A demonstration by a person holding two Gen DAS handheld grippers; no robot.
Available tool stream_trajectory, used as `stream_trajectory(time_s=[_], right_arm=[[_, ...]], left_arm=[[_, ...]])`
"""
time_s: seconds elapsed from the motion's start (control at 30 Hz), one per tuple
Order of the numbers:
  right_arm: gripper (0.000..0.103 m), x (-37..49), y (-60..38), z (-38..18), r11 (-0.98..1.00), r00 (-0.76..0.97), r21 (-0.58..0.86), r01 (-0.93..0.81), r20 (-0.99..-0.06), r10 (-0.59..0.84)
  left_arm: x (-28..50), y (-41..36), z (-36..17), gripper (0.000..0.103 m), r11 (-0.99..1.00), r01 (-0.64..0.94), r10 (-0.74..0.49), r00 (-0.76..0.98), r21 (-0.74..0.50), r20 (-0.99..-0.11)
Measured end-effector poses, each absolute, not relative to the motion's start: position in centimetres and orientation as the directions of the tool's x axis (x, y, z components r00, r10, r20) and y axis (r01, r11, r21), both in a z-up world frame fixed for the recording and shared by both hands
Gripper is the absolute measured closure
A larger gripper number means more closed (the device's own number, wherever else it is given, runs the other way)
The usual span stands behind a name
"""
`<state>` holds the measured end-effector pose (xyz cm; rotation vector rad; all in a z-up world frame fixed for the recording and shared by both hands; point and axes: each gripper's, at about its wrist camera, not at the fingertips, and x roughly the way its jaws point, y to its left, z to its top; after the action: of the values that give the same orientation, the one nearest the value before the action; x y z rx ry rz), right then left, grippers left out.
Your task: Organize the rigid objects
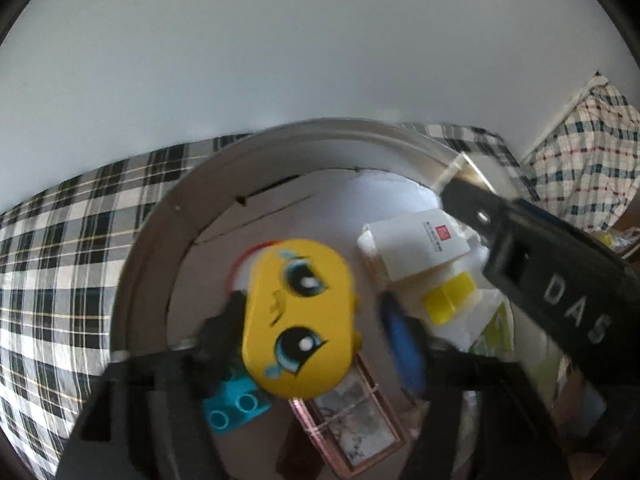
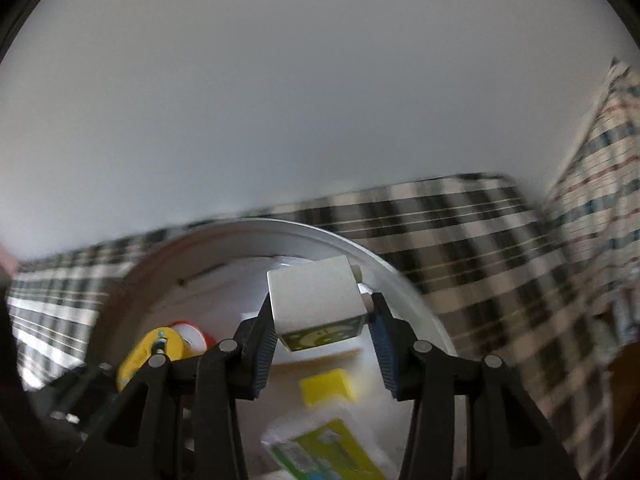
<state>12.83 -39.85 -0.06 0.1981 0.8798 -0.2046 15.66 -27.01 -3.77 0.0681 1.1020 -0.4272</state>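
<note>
Yellow case (image 1: 298, 318) looks hard, slick, loose between spread left gripper (image 1: 312, 336); right gripper (image 2: 322, 340) clenched on light white cube (image 2: 316, 300) by its flat sides, over bin (image 2: 400, 276).

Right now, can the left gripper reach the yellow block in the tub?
Probably not yet: a yellow face toy sits in the open left gripper, and the right gripper holds a white block beside the yellow block.

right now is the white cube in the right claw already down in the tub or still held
Still held: the right claw grips the white cube over the round tub.
</note>
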Motion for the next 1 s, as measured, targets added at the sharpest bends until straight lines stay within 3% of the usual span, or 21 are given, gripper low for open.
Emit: stream_trajectory(time_s=[0.07,0.1,0.13,0.3,0.57,1.0], right_arm=[[0.042,13.1,-40.5,-0.3,0.954,0.629,0.159,0.253,-0.776,-0.038],[0.026,13.2,-40.8,-0.5,0.947,0.623,0.184,0.264,-0.782,-0.021],[0.021,13.2,-41.1,-0.7,0.938,0.622,0.213,0.274,-0.783,-0.004],[0.021,11.0,-42.4,-0.3,0.9,0.663,0.334,0.282,-0.745,0.069],[0.021,4.6,-42.3,0.9,0.87,0.816,0.413,0.27,-0.578,0.022],[0.02,-3.2,-36.9,0.1,0.894,0.887,0.19,0.405,-0.318,-0.335]], left_arm=[[15.5,-27.7,-4.0,0.006,0.901,0.398,-0.316,0.339,-0.169,-0.886],[15.3,-28.1,-4.0,0.005,0.901,0.407,-0.3,0.333,-0.151,-0.894],[15.1,-28.3,-4.1,0.001,0.902,0.411,-0.283,0.338,-0.13,-0.898],[13.5,-27.5,-3.4,0.001,0.915,0.399,-0.251,0.453,-0.057,-0.855],[7.6,-25.0,-0.4,0.0,0.925,0.38,-0.3,0.714,-0.008,-0.633],[3.8,-22.4,-1.1,0.0,0.956,0.286,-0.24,0.882,0.057,-0.406]])
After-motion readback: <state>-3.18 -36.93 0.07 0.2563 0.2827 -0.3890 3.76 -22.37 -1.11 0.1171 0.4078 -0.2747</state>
